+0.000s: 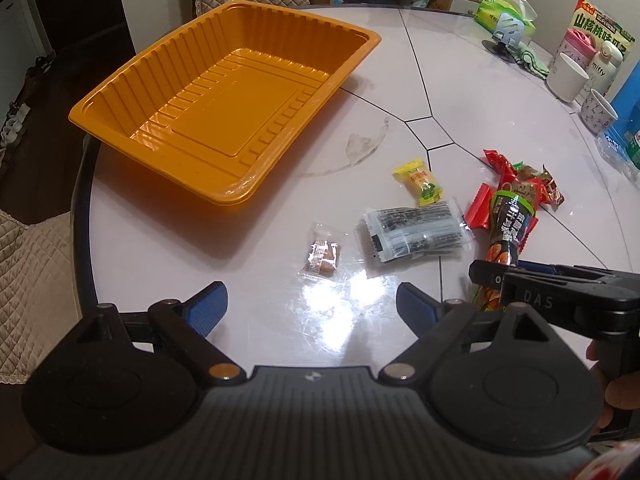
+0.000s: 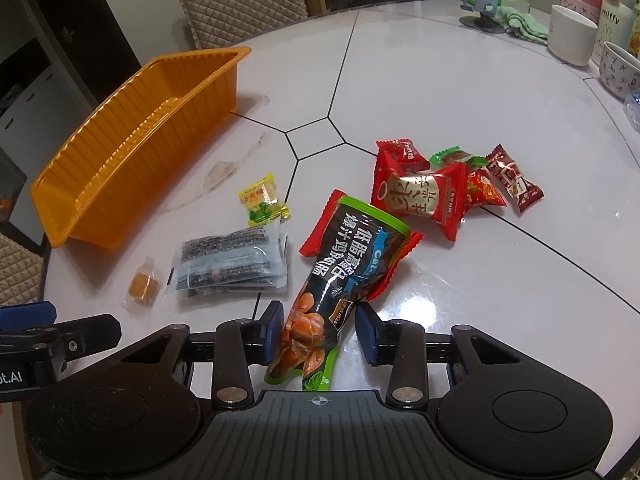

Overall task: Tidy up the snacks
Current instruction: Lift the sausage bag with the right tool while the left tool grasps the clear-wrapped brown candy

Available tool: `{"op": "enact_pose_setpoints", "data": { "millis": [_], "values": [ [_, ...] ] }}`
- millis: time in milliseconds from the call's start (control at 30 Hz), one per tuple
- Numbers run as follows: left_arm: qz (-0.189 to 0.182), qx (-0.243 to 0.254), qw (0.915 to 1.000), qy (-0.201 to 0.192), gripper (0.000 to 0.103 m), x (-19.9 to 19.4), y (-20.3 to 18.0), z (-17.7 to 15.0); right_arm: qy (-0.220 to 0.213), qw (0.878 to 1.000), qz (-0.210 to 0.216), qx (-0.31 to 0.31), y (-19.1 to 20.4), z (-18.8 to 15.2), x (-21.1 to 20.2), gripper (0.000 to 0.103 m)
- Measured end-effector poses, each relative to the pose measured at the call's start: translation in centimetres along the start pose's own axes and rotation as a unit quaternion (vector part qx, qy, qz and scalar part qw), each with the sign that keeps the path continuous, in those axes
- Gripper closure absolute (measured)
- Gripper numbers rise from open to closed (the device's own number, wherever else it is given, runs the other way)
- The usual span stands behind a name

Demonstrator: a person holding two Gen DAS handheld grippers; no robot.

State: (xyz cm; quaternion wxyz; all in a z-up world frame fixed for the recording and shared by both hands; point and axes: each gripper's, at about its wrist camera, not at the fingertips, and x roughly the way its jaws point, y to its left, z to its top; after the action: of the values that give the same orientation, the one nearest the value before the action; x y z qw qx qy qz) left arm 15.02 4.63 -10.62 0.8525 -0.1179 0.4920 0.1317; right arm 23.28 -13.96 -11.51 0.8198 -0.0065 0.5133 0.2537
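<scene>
1. Right gripper (image 2: 320, 338) straddles the dark snack pouch (image 2: 340, 280); jaws narrowed, right pad not clearly touching.
2. Pouch's long axis runs straight ahead.
3. Left gripper (image 1: 312, 308) gapes empty; orange tray (image 1: 100, 108) lies ahead-left.

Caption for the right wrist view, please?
Right gripper straddles the dark snack pouch; orange tray waits empty on the table.
</scene>
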Motion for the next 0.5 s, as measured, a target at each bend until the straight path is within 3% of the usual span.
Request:
{"op": "enact_pose_setpoints", "data": {
  "millis": [433, 500],
  "values": [
    [-0.006, 0.014, 0.9999, -0.005, 0.021, 0.6, 0.5, 0.0, -0.016, 0.999, 0.028, -0.029, -0.1, -0.6, -2.2, 0.074],
    [-0.007, 0.018, 0.9998, -0.009, 0.028, 0.8, 0.4, 0.1, -0.022, 0.999, 0.026, -0.029, -0.4, -0.6, -2.8, 0.074]
  ]
}}
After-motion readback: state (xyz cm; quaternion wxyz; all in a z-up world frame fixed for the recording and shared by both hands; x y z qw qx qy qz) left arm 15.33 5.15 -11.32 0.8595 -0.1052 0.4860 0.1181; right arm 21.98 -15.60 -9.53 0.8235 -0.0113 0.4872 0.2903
